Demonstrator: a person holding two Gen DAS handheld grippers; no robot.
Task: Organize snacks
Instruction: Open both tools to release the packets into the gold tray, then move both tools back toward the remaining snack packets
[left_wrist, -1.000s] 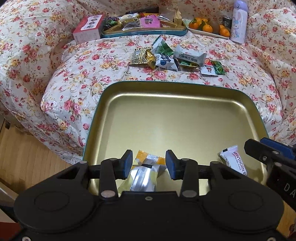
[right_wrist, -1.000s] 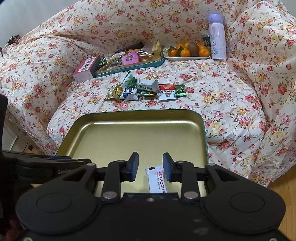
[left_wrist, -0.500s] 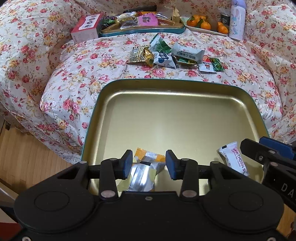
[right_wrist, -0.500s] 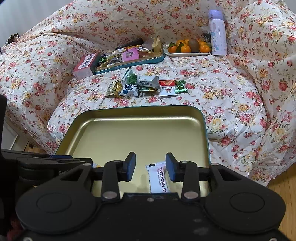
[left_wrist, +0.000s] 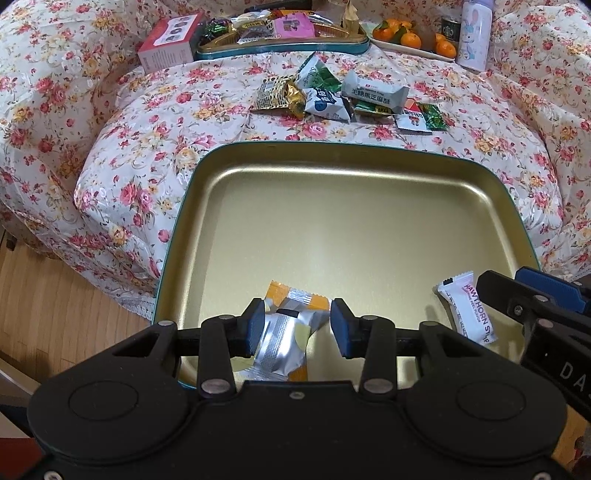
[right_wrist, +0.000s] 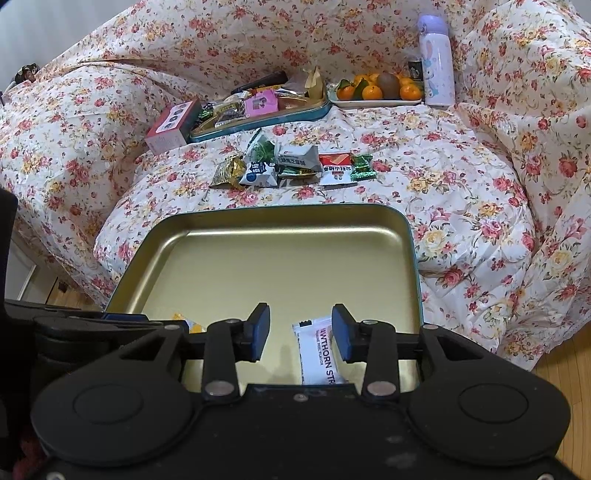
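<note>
We hold both grippers tilted steeply down over the near end of the gold tray (left_wrist: 369, 206), side by side, the left gripper (left_wrist: 297, 325) toward the tray's left half and the right gripper (right_wrist: 300, 330) toward its right. The left one has its jaws parted, with the silver and orange packet (left_wrist: 284, 343) lying between them on the tray floor; its left pad sits right at the wrapper's edge while the right pad stands clear of it, so we read it as not clamped. The right one also has its jaws apart, and the white hawthorn strip packet (right_wrist: 319, 350) lies flat on the tray between them, nearer the right pad, neither pad pressing on it. In the left wrist view we see the right gripper's dark arm (left_wrist: 517, 302) reaching in just beside that white packet (left_wrist: 465, 306). So we count two packets inside the gold tray. Beyond its far rim, on the flowered cover (right_wrist: 443, 177), lies a loose cluster of snacks (right_wrist: 291, 164): we make out about seven wrappers, some overlapping, so the exact count is uncertain. Farther back we count one teal tin (right_wrist: 258, 122) crowded with more snacks, one pink box (right_wrist: 171, 125) touching its left end, one white plate of oranges (right_wrist: 376, 90), one dark can (right_wrist: 415, 70) behind it, and one lilac bottle (right_wrist: 436, 59) standing upright at the plate's right.
</note>
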